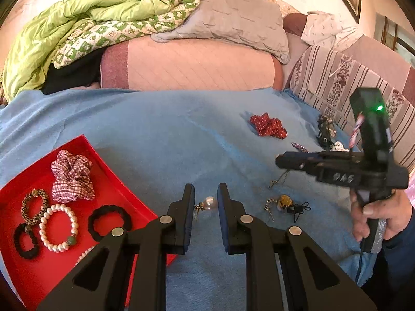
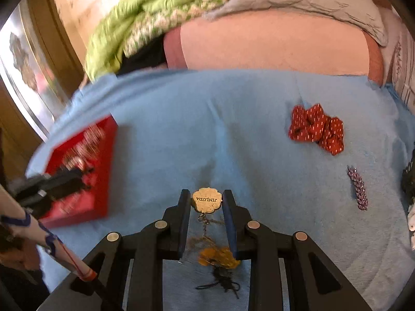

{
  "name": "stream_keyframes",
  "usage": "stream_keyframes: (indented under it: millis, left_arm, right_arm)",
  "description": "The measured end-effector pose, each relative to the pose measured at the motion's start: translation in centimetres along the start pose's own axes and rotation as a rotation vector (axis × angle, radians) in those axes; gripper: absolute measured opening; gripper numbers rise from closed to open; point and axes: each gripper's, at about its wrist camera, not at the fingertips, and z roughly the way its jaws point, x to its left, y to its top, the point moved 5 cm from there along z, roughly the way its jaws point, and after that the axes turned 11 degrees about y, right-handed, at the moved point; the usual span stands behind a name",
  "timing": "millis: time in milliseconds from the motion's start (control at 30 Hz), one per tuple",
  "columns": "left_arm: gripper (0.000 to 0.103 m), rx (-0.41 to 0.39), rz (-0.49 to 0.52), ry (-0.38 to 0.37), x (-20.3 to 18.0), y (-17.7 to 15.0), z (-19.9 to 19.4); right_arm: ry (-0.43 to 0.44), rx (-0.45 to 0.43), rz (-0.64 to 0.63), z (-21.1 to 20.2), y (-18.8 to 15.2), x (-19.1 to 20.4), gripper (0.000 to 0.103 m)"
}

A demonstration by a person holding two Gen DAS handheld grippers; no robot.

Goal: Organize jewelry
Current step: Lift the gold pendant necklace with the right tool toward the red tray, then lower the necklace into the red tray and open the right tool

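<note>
- Jewelry lies partly in the red tray [image 1: 109, 155], partly loose on the blue cloth [image 1: 168, 129].
- Left gripper [image 1: 206, 202]: jaws narrowly apart, a pearl pendant [image 1: 210, 203] between them; whether gripped, cannot tell.
- Right gripper [image 2: 206, 202]: jaws clamped on a gold tag [image 2: 206, 201], chain [image 2: 206, 229] dangling.

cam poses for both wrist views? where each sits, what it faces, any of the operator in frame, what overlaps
Left wrist: sits on the left gripper, angled down over the blue cloth; pearl pendant between its fingers, red tray at left; the right hand with the right gripper shows.
Right wrist: sits on the right gripper, angled down; gold tag gripped between its fingers; the other hand shows blurred at lower left.
Shared: cloth, tray, red scrunchie, purple clip.
</note>
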Motion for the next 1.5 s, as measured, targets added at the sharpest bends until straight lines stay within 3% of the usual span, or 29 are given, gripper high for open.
stream_keyframes:
  millis: [333,633,833,1033,1200,1500]
  left_arm:
    - [0.017,-0.075,-0.076,0.027,3.7,0.9,-3.9]
    - [0.017,-0.113,-0.163,0.099,10.2,0.1,-7.1]
    - [0.017,-0.075,-0.215,0.155,14.5,-1.8,-7.2]
    - [0.017,0.037,-0.266,0.177,17.1,-4.3,-5.4]
    - [0.017,0.117,-0.269,0.209,17.5,-5.7,-3.4]
    - [0.017,0.170,-0.237,0.235,16.7,-6.4,-1.5]
  right_arm:
    - [0.228,-0.211,-0.028,-5.4,3.3,8.0,0.027]
    - [0.345,-0.265,-0.111,-5.8,5.4,16.2,0.027]
    - [0.393,-0.221,-0.153,-3.1,5.2,20.3,0.027]
    - [0.410,-0.134,-0.169,1.4,3.5,22.2,0.027]
    - [0.386,-0.047,-0.170,5.7,1.4,21.7,0.027]
    - [0.338,0.034,-0.147,9.1,-0.2,19.0,0.027]
